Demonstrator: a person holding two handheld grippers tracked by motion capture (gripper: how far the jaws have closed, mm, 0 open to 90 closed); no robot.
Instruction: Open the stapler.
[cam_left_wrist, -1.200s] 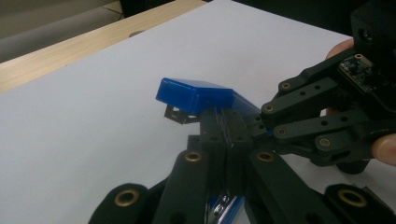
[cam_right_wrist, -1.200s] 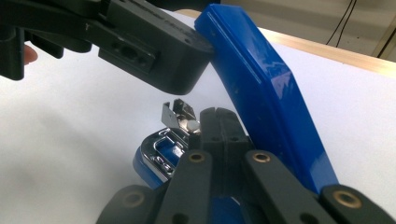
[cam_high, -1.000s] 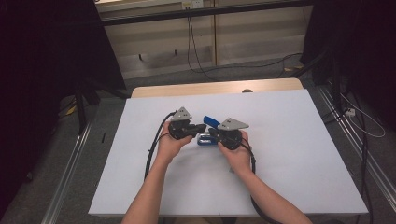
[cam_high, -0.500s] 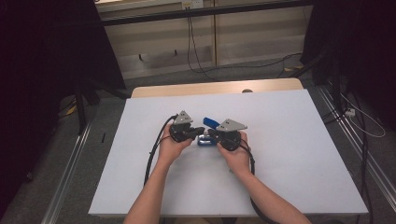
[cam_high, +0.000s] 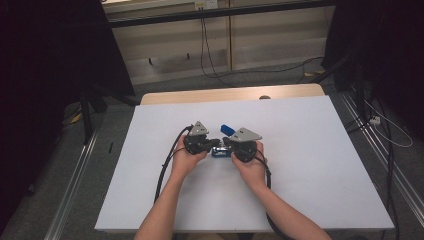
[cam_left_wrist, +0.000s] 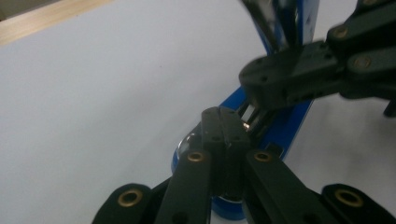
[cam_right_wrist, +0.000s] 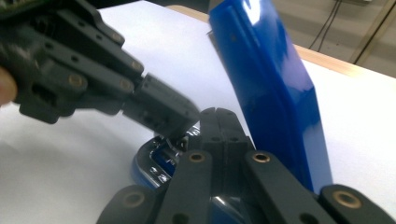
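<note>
Two grippers meet tip to tip over a blue stapler (cam_high: 220, 150) near the middle of the table (cam_high: 320, 165), a bit toward the far edge. Left gripper (cam_high: 214, 143) comes in from the left side, right gripper (cam_high: 226, 144) from the right, each held in a hand, forearms entering from the near edge. Stapler base lies flat on the white table top, its blue top arm (cam_right_wrist: 271, 93) swung up and tilted toward the far edge. In the left gripper view the left gripper (cam_left_wrist: 225, 116) has its jaws pressed together, no gap, tips resting at the shiny metal track of the stapler (cam_left_wrist: 280, 126); cannot tell if anything thin is pinched between them. The right gripper (cam_left_wrist: 275, 84) shows across from it in that view, tips against the same open stapler just below the raised arm. In the right gripper view the right gripper (cam_right_wrist: 218, 114) also has jaws fully together, tips over the metal part of the base (cam_right_wrist: 156, 163), raised arm just beside on the right. Left gripper (cam_right_wrist: 163, 114) there touches or nearly touches the right one's tips. Black cables trail back from both grippers toward the near edge. Wood strip of the table shows along the far edge
</note>
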